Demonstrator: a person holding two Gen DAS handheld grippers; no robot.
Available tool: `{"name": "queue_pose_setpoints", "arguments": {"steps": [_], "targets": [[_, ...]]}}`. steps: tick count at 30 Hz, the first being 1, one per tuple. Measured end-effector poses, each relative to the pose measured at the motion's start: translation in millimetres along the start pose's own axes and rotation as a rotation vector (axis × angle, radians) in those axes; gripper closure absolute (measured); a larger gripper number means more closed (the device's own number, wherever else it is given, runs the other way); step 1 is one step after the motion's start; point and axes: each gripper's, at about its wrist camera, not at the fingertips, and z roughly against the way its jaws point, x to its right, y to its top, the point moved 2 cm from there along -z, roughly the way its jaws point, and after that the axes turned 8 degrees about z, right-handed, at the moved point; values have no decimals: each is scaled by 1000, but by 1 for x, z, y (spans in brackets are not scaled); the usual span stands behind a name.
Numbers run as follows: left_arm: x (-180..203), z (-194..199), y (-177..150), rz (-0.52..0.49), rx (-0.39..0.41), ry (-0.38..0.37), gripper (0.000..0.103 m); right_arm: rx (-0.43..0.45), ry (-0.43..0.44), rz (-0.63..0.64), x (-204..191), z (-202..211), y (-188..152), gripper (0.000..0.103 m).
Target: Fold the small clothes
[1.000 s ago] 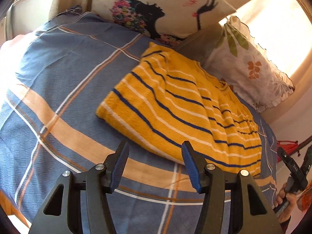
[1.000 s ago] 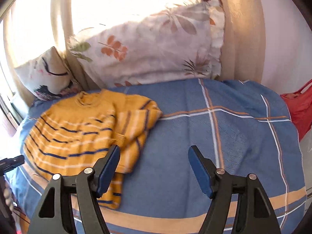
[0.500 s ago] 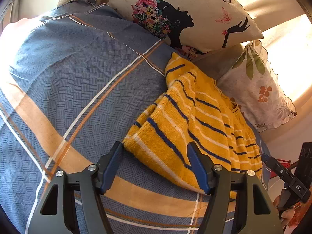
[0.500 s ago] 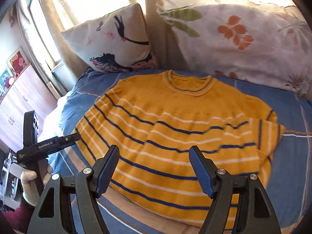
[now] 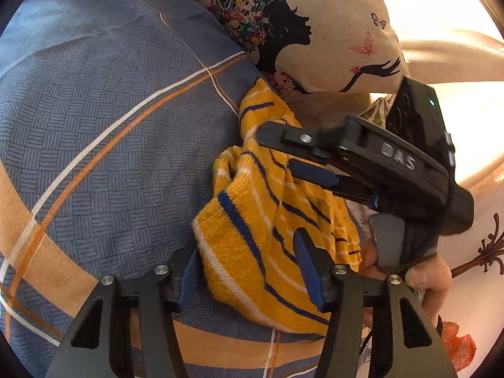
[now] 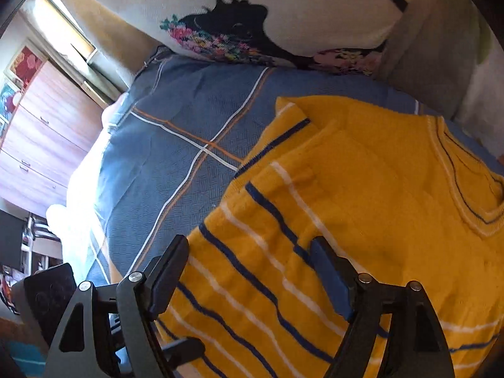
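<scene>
Sweater (image 6: 346, 220): yellow striped knit, lying on the bed (image 5: 110, 126) below the pillow (image 5: 330, 15).
Left gripper (image 5: 249, 271): jaws just narrowed around the bunched hem corner.
Right gripper (image 6: 249, 271): widening, empty, over the side edge.
Risk: thick knit slips out, fold skews.

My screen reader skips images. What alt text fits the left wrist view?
The left gripper grips a bunched corner of the yellow striped sweater on a blue plaid bedspread. The right gripper reaches over the sweater, jaws open. A printed pillow lies behind.
</scene>
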Motion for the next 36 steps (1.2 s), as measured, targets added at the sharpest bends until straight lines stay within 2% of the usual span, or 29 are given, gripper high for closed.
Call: {"name": "queue_pose_setpoints", "arguments": {"steps": [3,4,7,8,11,12,13,14,16,18,23,27,29,36], "targets": [[1,-2,-6,-33,15,6,49,-72,-134,44,-12,-24,18,17],[2,-3,-8,-52,17,13,54,-98,-179,58,-15,-32,22,16],[0,-15,-11,-61,-41,8,86,-147,-298,101,-27,-48,28,16],[-1,-17,-10,-52,-54,5,86,-150,-325,114,-31,-52,29,17],[2,-14,-10,-64,-51,4,87,-140,-373,125,-35,-55,27,28],[4,-13,-11,-75,-49,10,87,-133,-388,130,-36,-53,26,41],[6,-11,-13,-89,-45,15,88,-125,-410,135,-36,-50,25,59],[10,-9,-14,-102,-41,19,88,-116,-424,138,-35,-47,24,64],[17,-6,-15,-118,-35,23,89,-89,-391,125,-29,-36,20,83],[28,0,-19,-135,-28,20,89,-57,-352,98,-24,-21,14,88],[68,10,-37,-217,-8,13,90,78,-254,32,-4,31,0,90],[106,-2,-55,-271,-28,-9,90,182,-205,-27,22,81,-19,91],[126,-13,-68,-298,-48,-20,90,228,-195,-63,35,103,-28,91],[187,-67,-134,-420,-155,-46,90,344,-210,-211,118,170,-92,91]]}}
